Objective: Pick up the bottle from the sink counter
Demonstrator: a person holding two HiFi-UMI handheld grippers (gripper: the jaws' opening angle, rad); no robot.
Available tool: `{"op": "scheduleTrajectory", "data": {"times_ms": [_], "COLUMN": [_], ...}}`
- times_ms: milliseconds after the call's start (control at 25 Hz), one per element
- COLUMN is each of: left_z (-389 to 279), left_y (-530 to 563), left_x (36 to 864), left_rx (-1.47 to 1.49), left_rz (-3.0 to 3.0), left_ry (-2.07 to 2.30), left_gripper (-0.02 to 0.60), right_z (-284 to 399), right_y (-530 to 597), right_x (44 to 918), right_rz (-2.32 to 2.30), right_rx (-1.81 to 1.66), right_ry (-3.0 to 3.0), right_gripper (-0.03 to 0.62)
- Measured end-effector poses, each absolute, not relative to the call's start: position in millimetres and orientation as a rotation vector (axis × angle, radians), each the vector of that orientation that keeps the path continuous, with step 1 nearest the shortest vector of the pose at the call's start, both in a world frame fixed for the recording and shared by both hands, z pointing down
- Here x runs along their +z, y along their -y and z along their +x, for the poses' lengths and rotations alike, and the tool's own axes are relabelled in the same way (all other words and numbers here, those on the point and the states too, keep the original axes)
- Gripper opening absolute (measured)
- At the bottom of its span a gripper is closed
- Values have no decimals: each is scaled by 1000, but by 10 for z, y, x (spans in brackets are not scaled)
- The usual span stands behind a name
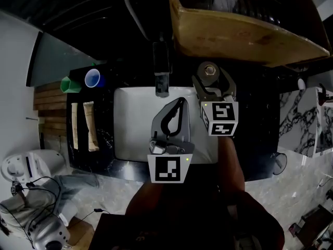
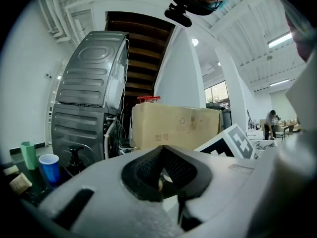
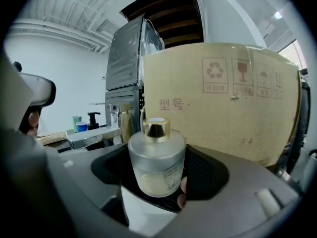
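Note:
A round frosted-glass bottle with a gold cap sits between the jaws of my right gripper, which is shut on its body. It is held upright, off the counter. From the head view the gold cap shows from above inside the right gripper, at the sink's back right corner. My left gripper hovers over the white sink basin. Its jaws meet at the tips with nothing between them, which the left gripper view also shows.
A faucet stands at the back of the sink. On the dark counter to the left are a blue cup, a green cup and two pale tubes. A large cardboard box looms behind the right gripper.

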State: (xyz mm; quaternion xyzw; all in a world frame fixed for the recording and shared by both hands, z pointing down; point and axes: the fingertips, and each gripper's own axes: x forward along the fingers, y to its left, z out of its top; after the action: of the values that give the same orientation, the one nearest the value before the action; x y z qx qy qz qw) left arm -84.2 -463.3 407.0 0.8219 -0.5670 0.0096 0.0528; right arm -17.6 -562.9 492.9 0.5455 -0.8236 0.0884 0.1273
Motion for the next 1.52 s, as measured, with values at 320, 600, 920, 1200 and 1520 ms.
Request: {"op": "scheduleTrajectory", "data": {"times_ms": [320, 600, 920, 1200, 1520], "left_z": [-870, -1018, -1095, -1128, -960], "left_y": [4315, 4144, 3905, 3802, 3755], "left_x": [3851, 3744, 3671, 3583, 3494], "left_rx": [-29, -17, 18, 12, 24], "left_rz": [2544, 2611, 2655, 2634, 2623], "left_ry": [1730, 1774, 1773, 1808, 1858], "left_gripper": [3, 3, 3, 3, 3], "right_z": [-183, -219, -251, -187, 28], "right_y": [5181, 4727, 4248, 4033, 3943], "right_x": [4639, 4392, 4117, 3915, 3713], "right_rz": [1613, 1639, 1679, 1698, 1683], "right_rx": [219, 185, 176, 131, 84], "right_ry": [2400, 2398, 2420, 2440, 2482], "right_gripper": [328, 328, 328, 328, 328]}}
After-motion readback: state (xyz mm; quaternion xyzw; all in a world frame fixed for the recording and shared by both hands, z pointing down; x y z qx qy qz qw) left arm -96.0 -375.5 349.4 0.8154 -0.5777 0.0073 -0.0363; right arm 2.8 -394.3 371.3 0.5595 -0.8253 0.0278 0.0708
